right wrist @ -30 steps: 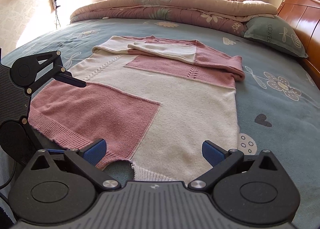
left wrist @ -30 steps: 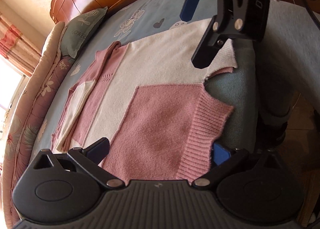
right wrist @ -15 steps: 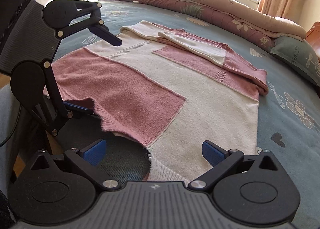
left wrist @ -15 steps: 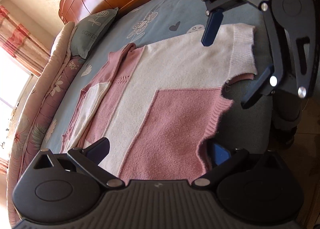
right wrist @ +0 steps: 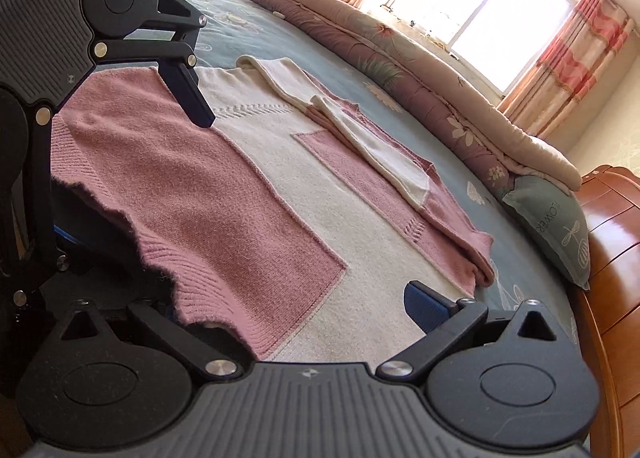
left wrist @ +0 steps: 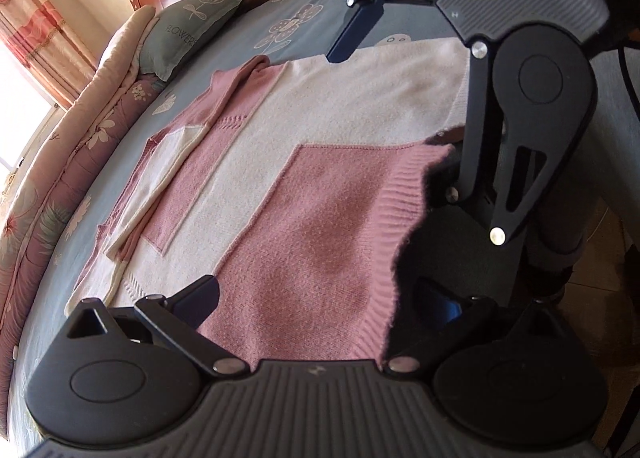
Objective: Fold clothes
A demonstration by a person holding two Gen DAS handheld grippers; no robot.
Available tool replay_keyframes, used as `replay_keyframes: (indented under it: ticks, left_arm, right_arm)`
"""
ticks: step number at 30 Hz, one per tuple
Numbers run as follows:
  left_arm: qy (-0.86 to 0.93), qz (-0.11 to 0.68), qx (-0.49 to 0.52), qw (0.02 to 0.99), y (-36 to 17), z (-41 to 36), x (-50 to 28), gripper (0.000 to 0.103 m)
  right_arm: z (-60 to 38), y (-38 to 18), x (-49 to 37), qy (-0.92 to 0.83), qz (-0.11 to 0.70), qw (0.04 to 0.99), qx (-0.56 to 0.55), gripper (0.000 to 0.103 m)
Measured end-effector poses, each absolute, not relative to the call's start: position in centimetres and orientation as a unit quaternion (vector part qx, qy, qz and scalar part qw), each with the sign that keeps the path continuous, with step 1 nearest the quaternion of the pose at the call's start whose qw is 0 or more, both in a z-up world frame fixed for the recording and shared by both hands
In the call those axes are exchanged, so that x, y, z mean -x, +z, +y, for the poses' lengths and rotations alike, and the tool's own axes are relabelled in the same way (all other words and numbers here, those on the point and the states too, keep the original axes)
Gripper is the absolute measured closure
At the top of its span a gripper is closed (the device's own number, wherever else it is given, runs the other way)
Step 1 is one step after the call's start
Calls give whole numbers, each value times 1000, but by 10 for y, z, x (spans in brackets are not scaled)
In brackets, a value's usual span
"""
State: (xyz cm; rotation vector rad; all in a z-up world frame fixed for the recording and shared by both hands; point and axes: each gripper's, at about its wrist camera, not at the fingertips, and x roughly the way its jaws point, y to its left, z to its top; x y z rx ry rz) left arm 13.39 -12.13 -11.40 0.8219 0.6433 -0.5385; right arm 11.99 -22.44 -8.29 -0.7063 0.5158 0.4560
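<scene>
the pink and cream colour-block knitted sweater point(left wrist: 320, 162) lies flat on the blue flower-print bed sheet point(left wrist: 248, 30), its ribbed hem at the near edge of the bed and its sleeves laid across the chest at the far end, so the body forms one long panel that could be doubled over from the hem. on the left, the left hand-held gripper point(left wrist: 320, 298) sits low at the pink hem corner with its jaws spread wide; one finger rests over the knit and the other reaches below the bed edge, so it brackets the fabric without pinching it. the pink hem between the two tools is lifted and rippled off the mattress edge, and a dark shadow shows beneath it, which gives the fingers a lip to slide around. to the right, the right hand-held gripper point(right wrist: 312, 306) stands equally wide apart at the hem near where pink meets cream, released, one blue pad above the cream cloth and the other hidden under the raised pink edge. holding both tools level along the same edge suits lifting the hem evenly. far right, a grey-green embroidered pillow point(right wrist: 560, 226) leans by the wooden headboard point(right wrist: 612, 258), clear of the sweater.
</scene>
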Motion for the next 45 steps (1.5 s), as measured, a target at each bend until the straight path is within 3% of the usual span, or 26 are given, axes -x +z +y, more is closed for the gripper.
replay_keyframes:
  ticks: [23,38,45]
  left_arm:
    - [-151,258,-520,800,-127,-112,-126,1]
    - [-122,278,-497,813,-125,-78,-125,0]
    - [-122,253,-538,795,-131,-91,-125,0]
  right_arm:
    - [-219,-99,-124,181,254,877,365,0]
    - [-264,-107,-109,93,245,860,437,0]
    - [-256,-109,-115,96,234,839,481,0]
